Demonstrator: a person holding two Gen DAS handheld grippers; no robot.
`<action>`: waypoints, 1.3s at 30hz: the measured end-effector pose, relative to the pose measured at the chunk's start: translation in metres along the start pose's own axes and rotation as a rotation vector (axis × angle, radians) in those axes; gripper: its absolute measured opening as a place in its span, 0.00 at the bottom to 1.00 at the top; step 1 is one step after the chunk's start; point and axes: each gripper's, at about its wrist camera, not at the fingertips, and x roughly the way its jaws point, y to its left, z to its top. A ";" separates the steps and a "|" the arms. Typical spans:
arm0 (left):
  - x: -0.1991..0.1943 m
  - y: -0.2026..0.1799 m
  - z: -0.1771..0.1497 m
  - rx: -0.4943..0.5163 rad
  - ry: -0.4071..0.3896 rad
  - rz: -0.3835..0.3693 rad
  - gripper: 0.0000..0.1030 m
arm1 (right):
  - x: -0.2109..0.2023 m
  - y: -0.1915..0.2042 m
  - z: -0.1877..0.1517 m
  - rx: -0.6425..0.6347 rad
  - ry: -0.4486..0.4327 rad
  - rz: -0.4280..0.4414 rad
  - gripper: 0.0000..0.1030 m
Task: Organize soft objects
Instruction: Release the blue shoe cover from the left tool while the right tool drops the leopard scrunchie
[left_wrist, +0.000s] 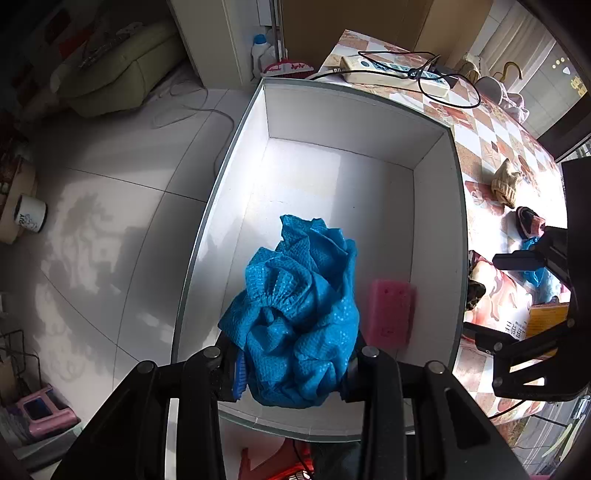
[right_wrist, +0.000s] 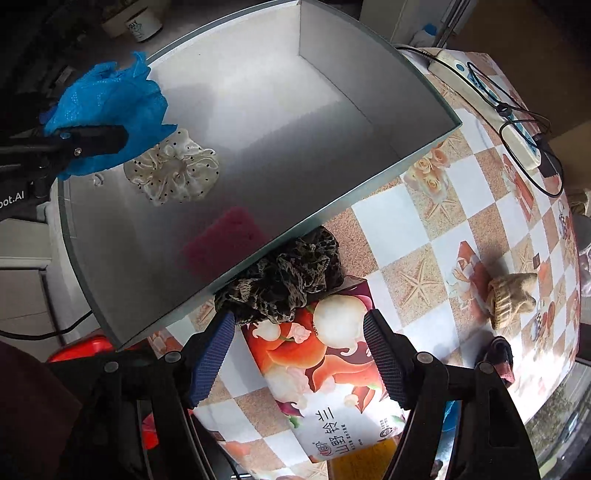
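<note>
My left gripper (left_wrist: 291, 369) is shut on a crumpled blue fabric cover (left_wrist: 295, 306) and holds it over the near end of the white box (left_wrist: 236, 140). Inside the box lie a pink sponge (left_wrist: 389, 314) and a white polka-dot scrunchie (right_wrist: 173, 171). In the right wrist view, my right gripper (right_wrist: 299, 354) stands open, pointing down over a printed tissue pack (right_wrist: 332, 373) on the table. A dark leopard-print scrunchie (right_wrist: 288, 273) lies just beyond its fingertips, against the box's outer wall (right_wrist: 332, 206). Nothing is pinched between its pads.
A beige knitted piece (right_wrist: 511, 295) and a dark pink-edged item (right_wrist: 502, 358) lie on the checked tablecloth (right_wrist: 406, 236) to the right. A power strip (right_wrist: 491, 110) with black cables sits at the far end. The box overhangs the table edge above the tiled floor (left_wrist: 110, 221).
</note>
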 end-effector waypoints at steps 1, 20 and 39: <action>0.000 0.000 -0.001 -0.003 0.003 0.002 0.38 | 0.005 0.003 0.004 -0.034 0.005 0.008 0.72; -0.008 -0.008 0.012 -0.015 -0.028 -0.004 0.38 | -0.056 -0.050 -0.016 0.240 -0.109 0.135 0.17; -0.017 -0.014 0.052 0.022 -0.097 -0.025 0.58 | -0.100 -0.036 0.064 0.337 -0.235 0.132 0.17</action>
